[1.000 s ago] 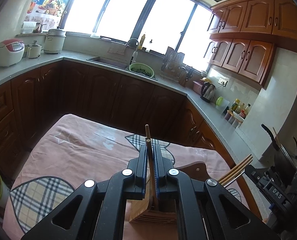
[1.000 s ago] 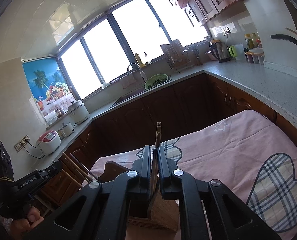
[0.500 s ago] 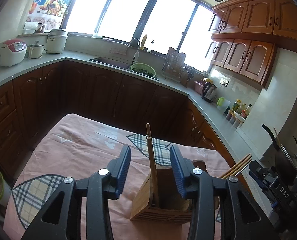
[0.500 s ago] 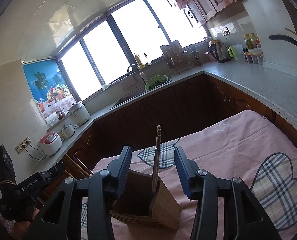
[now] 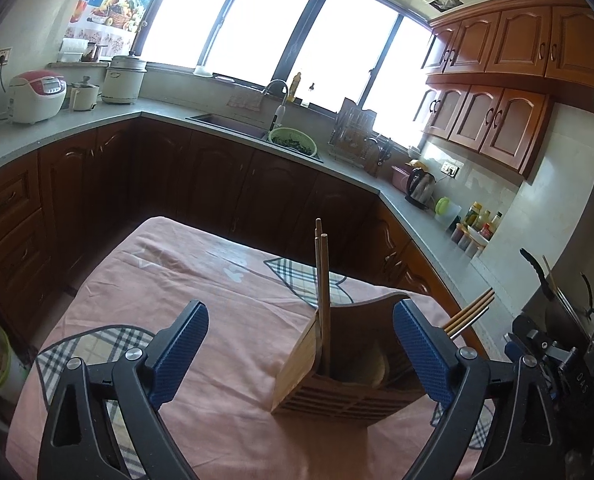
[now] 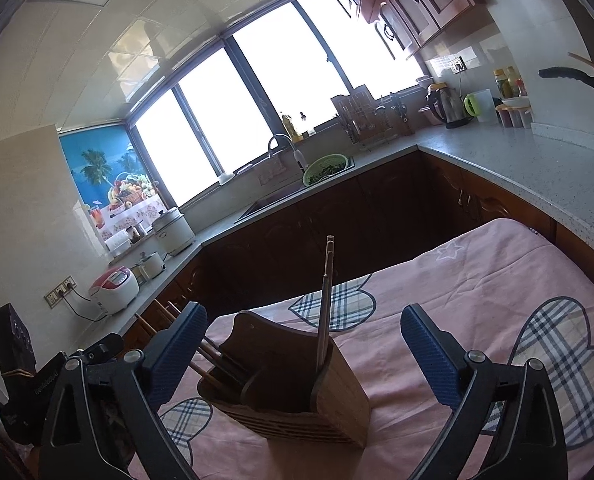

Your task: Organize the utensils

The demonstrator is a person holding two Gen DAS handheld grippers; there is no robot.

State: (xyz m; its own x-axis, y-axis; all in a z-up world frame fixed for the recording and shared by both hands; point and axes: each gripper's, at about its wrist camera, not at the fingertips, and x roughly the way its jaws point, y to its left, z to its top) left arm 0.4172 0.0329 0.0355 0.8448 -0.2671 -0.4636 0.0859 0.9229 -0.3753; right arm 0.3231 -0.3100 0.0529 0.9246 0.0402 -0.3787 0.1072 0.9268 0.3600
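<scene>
The wooden utensil holder stands on the pink cloth of the desk, and upright chopsticks sit in its near-corner compartment, their tops well above the rim. Both pairs of tongs are released and hold nothing: the left tongs gape to either side of the holder, and the right tongs do the same from the opposite side. A second ago each was clenched on the chopsticks over the holder; half a second ago they had parted slightly, and now the jaws stand wide and the chopsticks rest on their own inside the holder. More chopsticks lean out of the holder's far side. These sticks look light, stiff and smooth, so they would probably slip or pivot in a loose pinch; taking them near the upper third, several together and square between the pads, seems safest. The holder itself looks sturdy, though perhaps easy to nudge on soft cloth.
</scene>
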